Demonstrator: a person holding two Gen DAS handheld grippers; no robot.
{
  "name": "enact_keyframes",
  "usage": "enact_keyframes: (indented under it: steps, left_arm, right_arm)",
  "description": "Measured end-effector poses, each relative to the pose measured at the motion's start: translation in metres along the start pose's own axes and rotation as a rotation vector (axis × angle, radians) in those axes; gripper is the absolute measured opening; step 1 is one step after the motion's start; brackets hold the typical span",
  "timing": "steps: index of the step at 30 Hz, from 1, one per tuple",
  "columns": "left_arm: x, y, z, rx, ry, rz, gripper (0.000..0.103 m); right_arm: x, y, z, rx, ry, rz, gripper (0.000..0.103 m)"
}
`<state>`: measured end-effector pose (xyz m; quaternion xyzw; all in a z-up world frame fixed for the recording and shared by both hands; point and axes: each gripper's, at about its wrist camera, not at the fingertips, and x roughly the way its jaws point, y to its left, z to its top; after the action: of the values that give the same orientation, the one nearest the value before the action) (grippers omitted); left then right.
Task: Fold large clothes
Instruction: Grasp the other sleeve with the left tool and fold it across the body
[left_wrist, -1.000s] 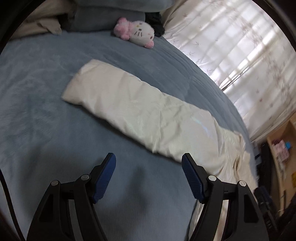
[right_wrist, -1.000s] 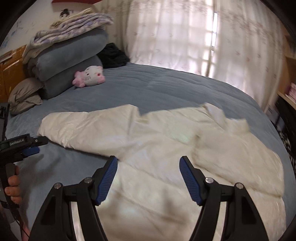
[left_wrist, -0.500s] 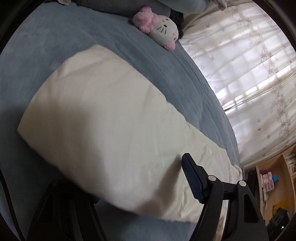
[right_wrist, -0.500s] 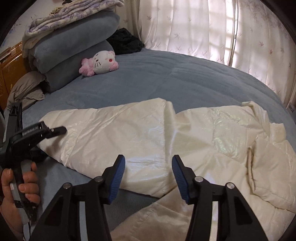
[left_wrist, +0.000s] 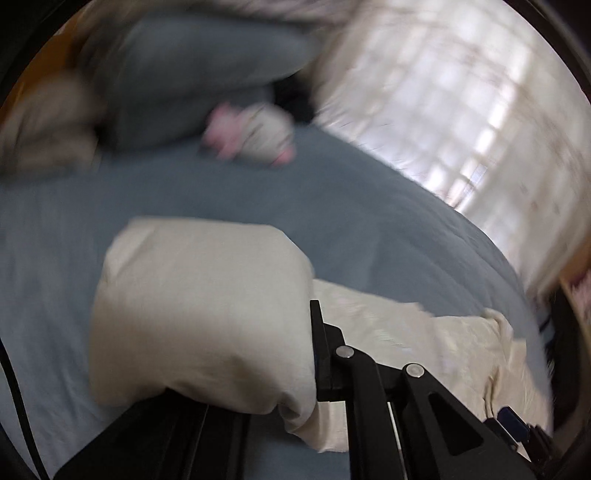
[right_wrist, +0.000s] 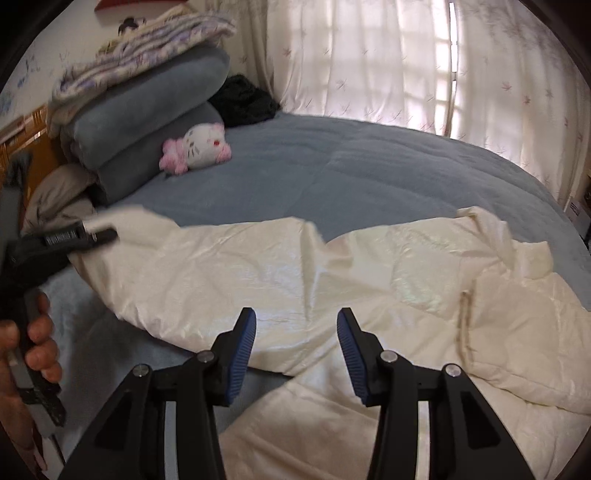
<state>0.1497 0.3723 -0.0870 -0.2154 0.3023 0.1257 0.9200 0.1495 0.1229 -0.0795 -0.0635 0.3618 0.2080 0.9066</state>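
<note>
We have the cream padded jacket (right_wrist: 332, 266) spread across the near half of the blue bed (right_wrist: 369, 166), its long sleeve running out to the left. Our left gripper (right_wrist: 107, 233) is clenched on that sleeve's end (left_wrist: 199, 302), which bulges over its jaws. Our right gripper (right_wrist: 295, 341) hovers over the sleeve's near edge with its jaws part-way apart, having just been closing, and nothing is pinched between them yet.

The risk, as we judge it, is the slick shell — a thin bite could slide out as we carry the sleeve across, dropping it short. If the right closes too high it catches nothing, and the body drags toward the plush toy (right_wrist: 195, 149) instead of folding.
</note>
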Motion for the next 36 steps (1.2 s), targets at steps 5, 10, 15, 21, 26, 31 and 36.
enact_keyframes:
  steps: [5, 10, 15, 21, 26, 31, 36]
  left_arm:
    - [-0.056, -0.090, 0.024, 0.193, -0.054, -0.028, 0.006]
    - [-0.083, -0.187, 0.018, 0.323, 0.039, -0.104, 0.006]
    - [-0.082, -0.278, -0.024, 0.447, 0.092, -0.191, 0.006]
    - [-0.039, -0.354, -0.102, 0.542, 0.218, -0.249, 0.006]
    - [-0.007, -0.380, -0.171, 0.600, 0.316, -0.259, 0.022]
    - [0.021, -0.381, -0.197, 0.623, 0.361, -0.272, 0.059]
    - [0.012, -0.369, -0.192, 0.607, 0.334, -0.274, 0.069]
  right_arm:
    - [-0.041, -0.031, -0.005, 0.063, -0.046, -0.003, 0.046]
    - [-0.077, -0.080, -0.017, 0.148, -0.091, -0.032, 0.046]
    - [-0.101, -0.141, -0.036, 0.251, -0.114, -0.097, 0.046]
    - [-0.115, -0.207, -0.067, 0.357, -0.098, -0.196, 0.046]
    - [-0.114, -0.244, -0.093, 0.415, -0.057, -0.260, 0.046]
    - [-0.110, -0.265, -0.108, 0.462, -0.027, -0.270, 0.046]
    - [-0.108, -0.265, -0.110, 0.474, -0.026, -0.262, 0.046]
